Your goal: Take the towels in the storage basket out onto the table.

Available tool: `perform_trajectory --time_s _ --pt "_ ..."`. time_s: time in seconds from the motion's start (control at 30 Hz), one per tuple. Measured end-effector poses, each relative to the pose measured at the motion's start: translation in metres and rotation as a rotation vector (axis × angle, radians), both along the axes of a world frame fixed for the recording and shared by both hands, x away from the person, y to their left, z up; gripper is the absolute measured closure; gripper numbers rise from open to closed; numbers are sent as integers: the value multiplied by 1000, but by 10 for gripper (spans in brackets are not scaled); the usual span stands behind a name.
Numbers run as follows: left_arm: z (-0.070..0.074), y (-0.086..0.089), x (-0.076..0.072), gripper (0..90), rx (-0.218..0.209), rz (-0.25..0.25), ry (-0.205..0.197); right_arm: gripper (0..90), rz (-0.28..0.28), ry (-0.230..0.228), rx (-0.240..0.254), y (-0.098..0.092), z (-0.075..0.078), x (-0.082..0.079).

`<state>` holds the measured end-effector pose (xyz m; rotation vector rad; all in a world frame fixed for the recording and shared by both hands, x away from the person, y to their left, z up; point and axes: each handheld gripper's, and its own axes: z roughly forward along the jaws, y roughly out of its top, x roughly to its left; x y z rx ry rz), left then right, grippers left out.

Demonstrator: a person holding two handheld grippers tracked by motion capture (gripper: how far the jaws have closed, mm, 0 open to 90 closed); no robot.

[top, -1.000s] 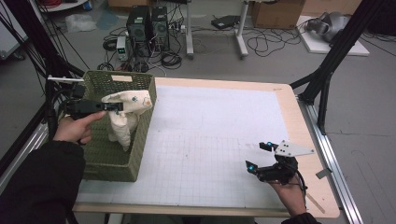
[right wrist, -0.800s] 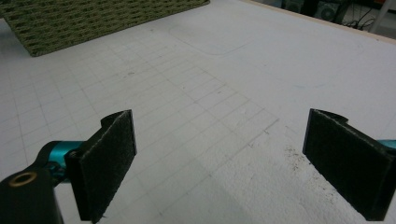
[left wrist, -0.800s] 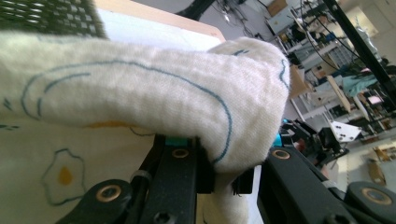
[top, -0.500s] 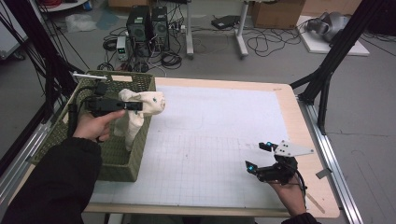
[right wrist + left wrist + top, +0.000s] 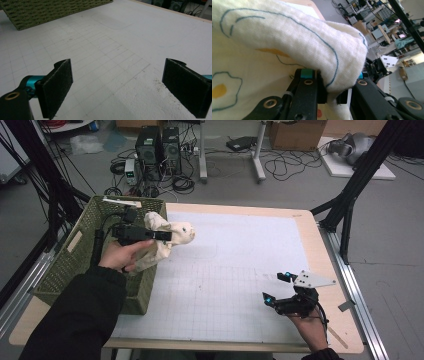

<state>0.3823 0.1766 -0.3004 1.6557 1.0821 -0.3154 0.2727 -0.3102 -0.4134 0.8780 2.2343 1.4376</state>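
The left gripper [image 5: 167, 236] is clenched on the cream cloth [image 5: 167, 240], holding it above the green basket [image 5: 75, 265] rim; laying it on the white mat [image 5: 235, 270] remains. The right gripper [image 5: 276, 289] rests released, jaws wide.

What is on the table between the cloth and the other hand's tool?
Nothing: in the high view, only bare white gridded mat lies between the cloth and the right gripper.

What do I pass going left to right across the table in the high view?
Green basket → left gripper, its jaws shut on the cream cloth → white grid mat → right gripper, its jaws open → bare table edge.
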Motion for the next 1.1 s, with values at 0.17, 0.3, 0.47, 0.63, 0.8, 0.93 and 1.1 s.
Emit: perform_trajectory --time_s 0.17,0.3,0.47,0.63,0.8,0.93,1.1 --pt "-2 -20 0 827 -6 -34 -5 88 4 3 1 1 1 -1" --pt "-7 -35 0 827 10 -53 1 89 3 -3 4 0 1 -1" --pt "-12 -54 -2 827 23 -88 6 88 4 -2 5 0 1 -1" --pt "-18 -75 -3 827 37 -111 4 88 10 -11 4 1 1 -1" --pt "-28 -98 -5 825 63 -134 1 89 12 -1 8 1 1 -2" --pt "-39 -118 -7 824 87 -150 1 88 12 -1 9 1 1 -2" --pt "-56 -140 -8 822 117 -158 -4 88 12 -6 7 2 1 -1"
